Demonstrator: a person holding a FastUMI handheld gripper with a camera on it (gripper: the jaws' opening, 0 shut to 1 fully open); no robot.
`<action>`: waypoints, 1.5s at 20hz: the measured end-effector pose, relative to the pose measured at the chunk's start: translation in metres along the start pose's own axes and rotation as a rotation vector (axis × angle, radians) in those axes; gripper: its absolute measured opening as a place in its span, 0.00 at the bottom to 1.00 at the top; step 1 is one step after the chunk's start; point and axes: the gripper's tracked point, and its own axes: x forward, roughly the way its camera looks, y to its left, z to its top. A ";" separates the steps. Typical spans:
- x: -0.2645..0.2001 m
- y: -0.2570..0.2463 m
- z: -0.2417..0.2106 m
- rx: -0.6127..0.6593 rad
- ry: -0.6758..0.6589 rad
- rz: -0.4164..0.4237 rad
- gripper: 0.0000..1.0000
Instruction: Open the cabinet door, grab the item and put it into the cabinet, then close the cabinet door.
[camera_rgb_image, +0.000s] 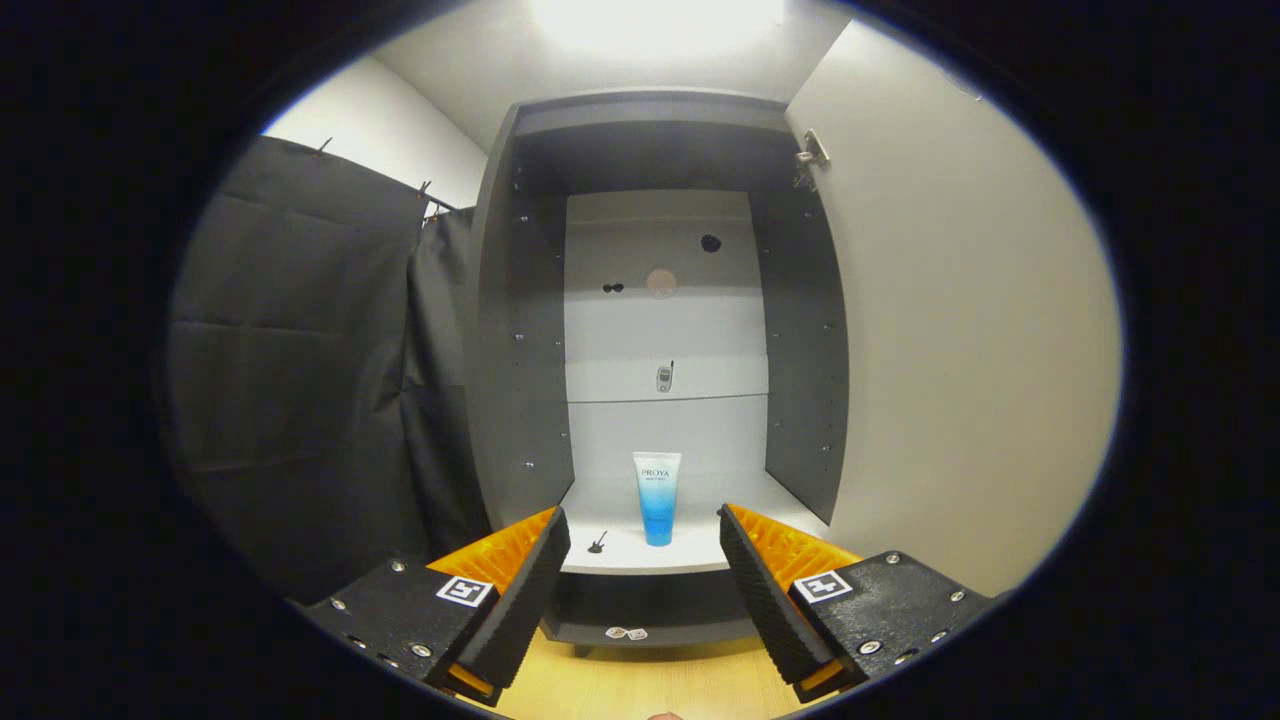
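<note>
Farthest left hangs the dark cloth curtain (300, 380), draped in folds beside the cabinet (520, 350), whose grey left side wall is dotted with small shelf-pin holes. Low in front, the hand-held gripper (645, 575) has its two fingers spread wide apart, nothing between them but open air; each finger body carries a small square marker. The left finger's tip sits just in front of the front edge of the white shelf (700, 545), and near it on the shelf lies a tiny dark guitar-shaped sticker (597, 543). Between the two fingers and a little beyond their tips, the tube (657, 498) stands upright on its cap end on that shelf inside the cabinet, white at the top fading to blue at the bottom, apart from both fingers. Behind it the pale back panel (660, 330) shows a few small marks (a phone-shaped sticker partway up, a round pale patch and dark spots higher still). Below the shelf is a dark lower recess, and light wooden floor (640, 685) lies under the gripper. To the right, the cabinet's dark right wall meets the open cabinet door (960, 350), swung well outward, its pale inner face toward the camera and a metal hinge (812, 155) near its top corner.
</note>
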 end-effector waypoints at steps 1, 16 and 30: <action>-0.011 0.002 -0.002 0.011 -0.005 0.008 0.94; -0.156 -0.020 -0.022 0.004 -0.020 0.040 0.93; -0.240 -0.125 -0.025 -0.024 -0.091 -0.116 0.93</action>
